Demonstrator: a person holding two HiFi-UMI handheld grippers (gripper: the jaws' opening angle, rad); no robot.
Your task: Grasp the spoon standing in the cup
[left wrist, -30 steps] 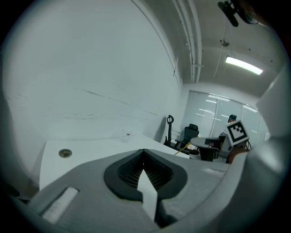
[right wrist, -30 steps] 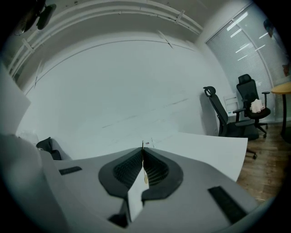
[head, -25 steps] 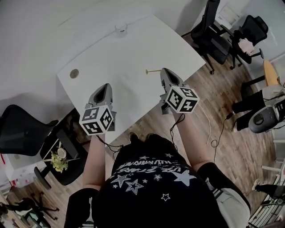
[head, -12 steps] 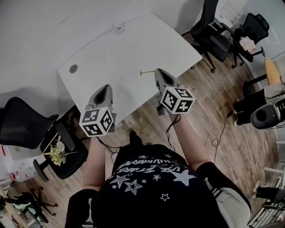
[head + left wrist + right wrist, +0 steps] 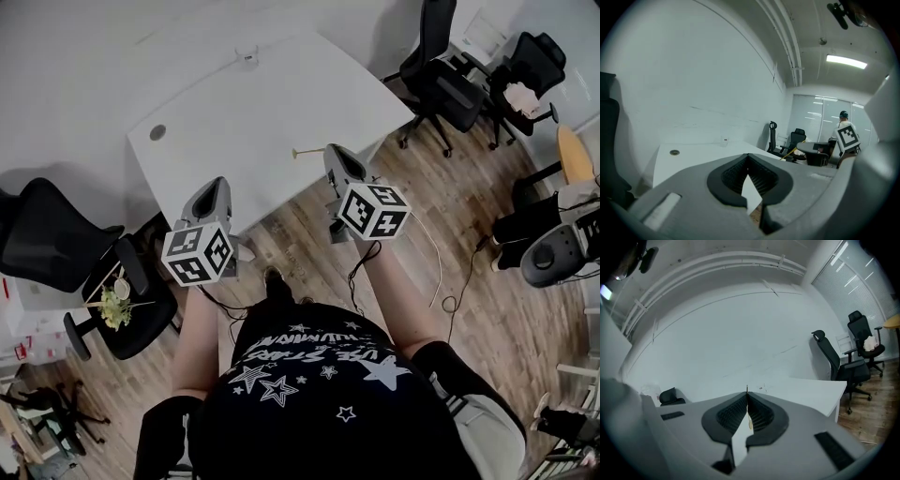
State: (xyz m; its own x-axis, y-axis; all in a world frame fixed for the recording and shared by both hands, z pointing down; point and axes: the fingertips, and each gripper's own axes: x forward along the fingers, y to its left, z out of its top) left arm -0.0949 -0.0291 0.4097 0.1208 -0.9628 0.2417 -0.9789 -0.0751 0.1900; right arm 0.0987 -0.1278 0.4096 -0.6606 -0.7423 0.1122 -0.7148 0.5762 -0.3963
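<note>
I see a white counter (image 5: 272, 108), a round port (image 5: 157, 132) near its left corner, and a small clear cup (image 5: 247, 56) at its far edge.

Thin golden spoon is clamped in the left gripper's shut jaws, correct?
No. The thin golden spoon is clamped in the shut jaws of the right gripper, not the left gripper. The right gripper view shows it between the jaws; the head view shows it sticking out.

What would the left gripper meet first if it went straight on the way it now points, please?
Probably the white wall behind the table: the left gripper aims across the table, though depth is unclear.
</note>
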